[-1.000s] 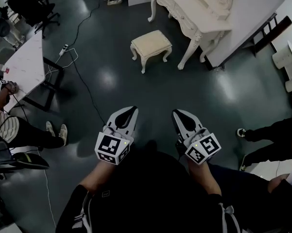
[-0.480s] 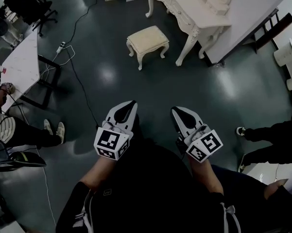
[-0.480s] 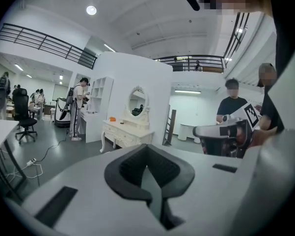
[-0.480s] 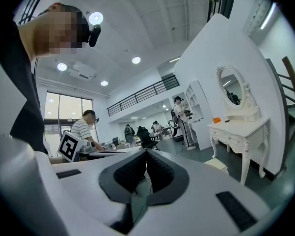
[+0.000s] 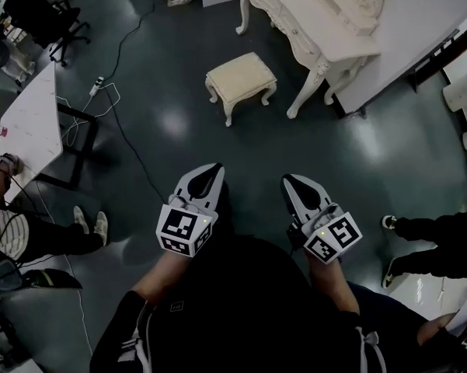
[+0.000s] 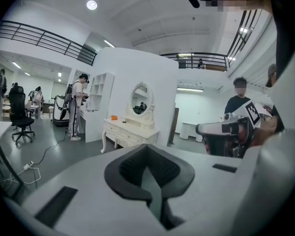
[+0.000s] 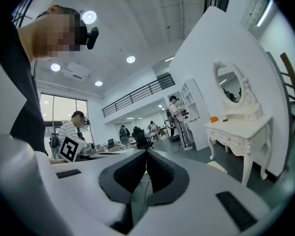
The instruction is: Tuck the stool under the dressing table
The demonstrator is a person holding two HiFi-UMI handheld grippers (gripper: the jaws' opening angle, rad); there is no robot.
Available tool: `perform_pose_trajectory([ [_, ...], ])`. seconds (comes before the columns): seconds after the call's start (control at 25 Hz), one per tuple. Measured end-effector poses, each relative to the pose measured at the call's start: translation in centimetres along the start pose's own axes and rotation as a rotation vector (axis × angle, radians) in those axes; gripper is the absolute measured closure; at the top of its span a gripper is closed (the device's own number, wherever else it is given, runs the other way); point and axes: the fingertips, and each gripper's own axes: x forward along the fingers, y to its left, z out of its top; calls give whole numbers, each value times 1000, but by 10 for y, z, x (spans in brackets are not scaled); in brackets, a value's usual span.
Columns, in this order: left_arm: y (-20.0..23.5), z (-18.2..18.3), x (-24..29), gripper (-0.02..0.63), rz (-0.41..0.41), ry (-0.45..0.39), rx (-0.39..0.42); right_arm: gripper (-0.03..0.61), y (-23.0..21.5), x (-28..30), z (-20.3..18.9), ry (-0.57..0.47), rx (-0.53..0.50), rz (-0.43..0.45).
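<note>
**Stool stood clear of dressing table**

We held the left gripper (image 5: 208, 174) and right gripper (image 5: 294, 183) close before us. Both sets of jaws were pressed together on nothing, well apart from the cream cushioned stool (image 5: 241, 74). It stood on the dark floor (image 5: 179, 134) near the white dressing table (image 5: 295, 20), not beneath it. In our judgement, the tucking-in remained to be done.

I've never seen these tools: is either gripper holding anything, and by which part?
Nothing is held. The left gripper and the right gripper both have their jaws together with nothing between them. The stool stands untouched, well ahead of them.
</note>
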Motion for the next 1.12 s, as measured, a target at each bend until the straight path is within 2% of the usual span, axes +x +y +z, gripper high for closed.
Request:
perform_pose_trajectory([
  [0.32,84,37,72,609,-29,9,10,560,-54,104,38,-4,0,-14],
  [0.64,155,67,121,609,-63,12,24,560,-88,186,57,-2,17,-35],
  [1.12,200,75,192,609,-28,36,-30,558,-154,251,63,56,55,16],
])
